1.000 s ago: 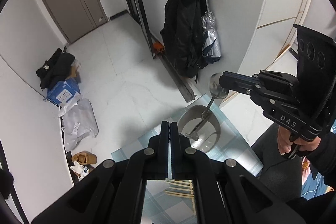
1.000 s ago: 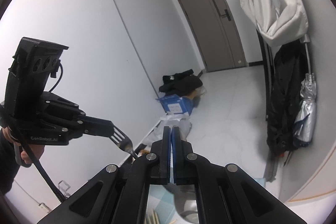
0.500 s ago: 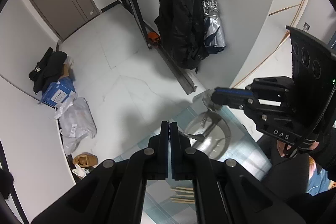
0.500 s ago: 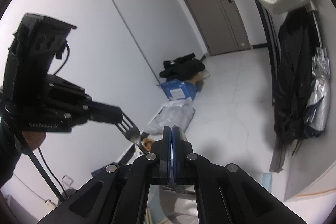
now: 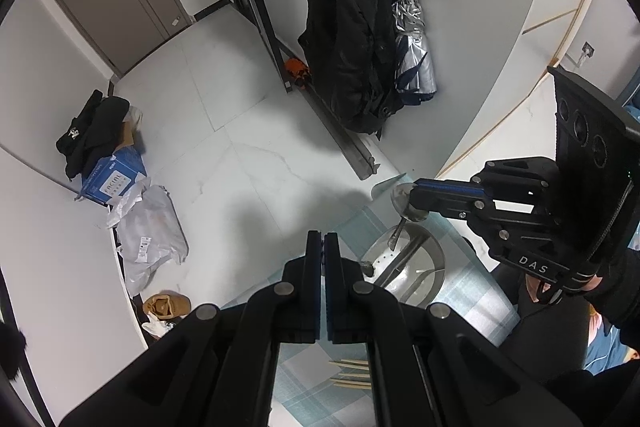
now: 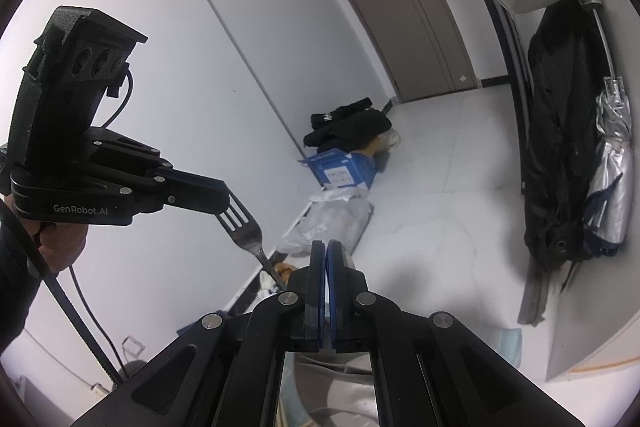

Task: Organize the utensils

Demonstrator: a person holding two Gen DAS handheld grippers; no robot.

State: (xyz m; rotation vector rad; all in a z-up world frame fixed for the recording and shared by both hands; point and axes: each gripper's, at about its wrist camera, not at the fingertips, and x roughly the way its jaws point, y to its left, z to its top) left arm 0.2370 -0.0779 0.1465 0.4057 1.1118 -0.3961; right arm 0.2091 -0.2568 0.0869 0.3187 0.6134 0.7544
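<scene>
My left gripper [image 5: 323, 247] is shut on a metal fork [image 6: 243, 233], tines up, as the right wrist view [image 6: 230, 205] shows. My right gripper [image 6: 327, 259] is shut on a metal spoon [image 5: 405, 205], bowl up, its handle reaching down into a round steel utensil holder [image 5: 434, 269] on the checked tablecloth [image 5: 476, 301]. In the left wrist view the right gripper [image 5: 420, 193] hovers just above the holder, which holds other metal utensils. Wooden chopsticks [image 5: 350, 373] lie on the cloth below my left gripper.
Beyond the table edge is white tiled floor. A blue box [image 5: 114, 181] with black clothes, white bags [image 5: 150, 231] and a shoe [image 5: 166, 305] lie at the left wall. A black coat [image 5: 356, 59] and a folded umbrella [image 5: 414, 55] hang by the right wall.
Both grippers have tilted downward and moved lower over the table. The spoon has dropped closer to the holder, its handle now inside. The fork stays clamped.
</scene>
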